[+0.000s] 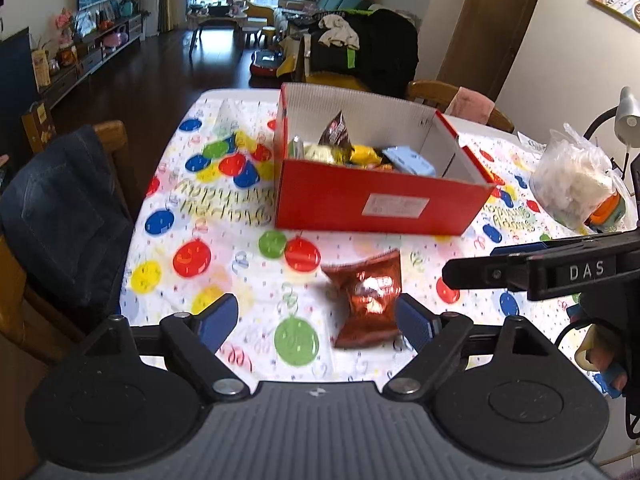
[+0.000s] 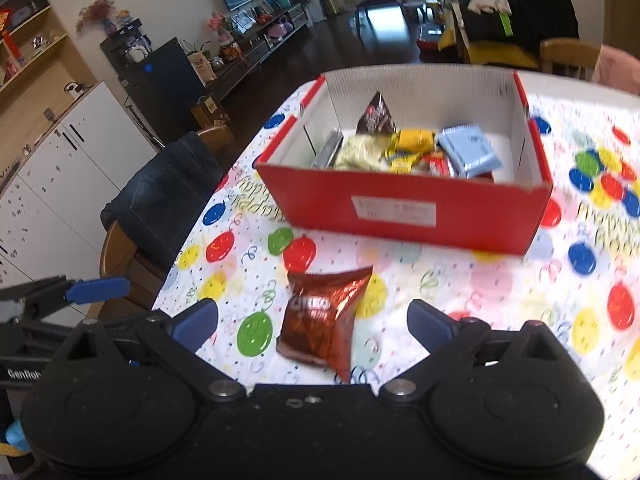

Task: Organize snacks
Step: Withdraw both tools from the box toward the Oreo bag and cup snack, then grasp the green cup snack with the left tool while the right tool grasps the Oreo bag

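The one loose snack, a red-brown foil cookie packet point(image 2: 322, 320), lies flat on the balloon-print surface point(image 2: 500, 292), just in front of the red cardboard box point(image 2: 400, 212) and apart from it. It looks light and puffed with air, so it should crumple and crackle under pressure; the foil is glossy and probably slippery, and the cookies inside could crack if squeezed hard. The crimped end seams, or a gentle pinch across the narrow middle, seem the safest places to take hold. The right hand-held gripper point(image 2: 312, 324) hovers over it with its jaws spread wide, the packet lying between them and untouched. The left hand-held gripper point(image 1: 318, 320) is likewise wide open and empty, the packet near its right blue pad point(image 1: 414, 322). The box is open-topped, with bare floor at its right end beside a pale blue packet point(image 2: 468, 152) and yellow sweets point(image 2: 414, 140); its near wall must be cleared on the way in. The surface's left edge drops off toward a chair draped in denim point(image 2: 160, 196), while a plastic bag point(image 1: 572, 180) sits off right.
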The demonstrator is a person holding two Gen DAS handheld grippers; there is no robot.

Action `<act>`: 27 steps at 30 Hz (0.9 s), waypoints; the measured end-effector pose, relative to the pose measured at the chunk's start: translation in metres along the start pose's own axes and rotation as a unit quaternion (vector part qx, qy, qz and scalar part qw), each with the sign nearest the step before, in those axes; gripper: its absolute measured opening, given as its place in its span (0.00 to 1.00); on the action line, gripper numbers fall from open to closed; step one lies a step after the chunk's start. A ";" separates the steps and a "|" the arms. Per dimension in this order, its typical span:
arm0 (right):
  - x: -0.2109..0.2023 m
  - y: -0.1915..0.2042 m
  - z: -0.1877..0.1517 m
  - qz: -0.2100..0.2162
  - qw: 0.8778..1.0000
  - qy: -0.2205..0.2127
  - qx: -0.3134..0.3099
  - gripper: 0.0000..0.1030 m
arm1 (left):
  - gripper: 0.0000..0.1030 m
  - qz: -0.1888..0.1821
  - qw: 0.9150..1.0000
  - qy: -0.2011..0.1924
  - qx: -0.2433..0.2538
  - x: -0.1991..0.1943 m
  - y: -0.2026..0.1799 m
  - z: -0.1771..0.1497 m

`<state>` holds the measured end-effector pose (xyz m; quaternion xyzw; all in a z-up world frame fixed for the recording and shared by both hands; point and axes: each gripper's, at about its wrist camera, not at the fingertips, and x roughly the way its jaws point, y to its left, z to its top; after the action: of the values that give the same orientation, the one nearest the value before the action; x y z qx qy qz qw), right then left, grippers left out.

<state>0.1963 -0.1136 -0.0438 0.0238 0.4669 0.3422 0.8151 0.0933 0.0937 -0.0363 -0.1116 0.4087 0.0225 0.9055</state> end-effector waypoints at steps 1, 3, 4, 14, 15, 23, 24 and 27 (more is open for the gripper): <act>0.002 0.000 -0.002 -0.001 1.000 0.001 0.002 0.98 | 0.84 -0.003 1.000 0.004 -0.002 0.001 0.001 -0.003; 0.005 0.000 -0.004 -0.005 1.000 0.005 0.004 0.98 | 0.88 -0.007 1.000 0.010 -0.004 0.004 0.002 -0.008; 0.008 0.001 -0.005 -0.008 1.000 0.009 0.005 0.99 | 0.93 -0.009 1.000 0.012 -0.004 0.005 0.003 -0.011; 0.046 0.006 -0.008 -0.038 0.998 0.049 0.011 0.98 | 0.96 0.000 0.998 0.062 0.010 0.032 -0.004 -0.040; 0.051 0.006 -0.008 -0.038 0.998 0.053 0.012 0.98 | 0.96 -0.003 0.998 0.070 0.011 0.035 -0.005 -0.043; 0.080 0.011 -0.010 -0.047 0.995 0.086 0.002 0.98 | 0.96 -0.017 0.992 0.125 0.011 0.063 -0.014 -0.062; 0.083 0.012 -0.011 -0.048 0.995 0.091 0.000 0.98 | 0.96 -0.023 0.991 0.131 0.012 0.065 -0.015 -0.064; 0.089 0.013 -0.014 -0.049 0.994 0.101 -0.005 0.98 | 0.96 -0.029 0.989 0.143 0.018 0.072 -0.020 -0.067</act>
<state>0.2076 -0.0554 -0.1136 -0.0375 0.5456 0.3043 0.7800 0.0947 0.0555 -0.1290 -0.1093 0.5309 -0.0269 0.8399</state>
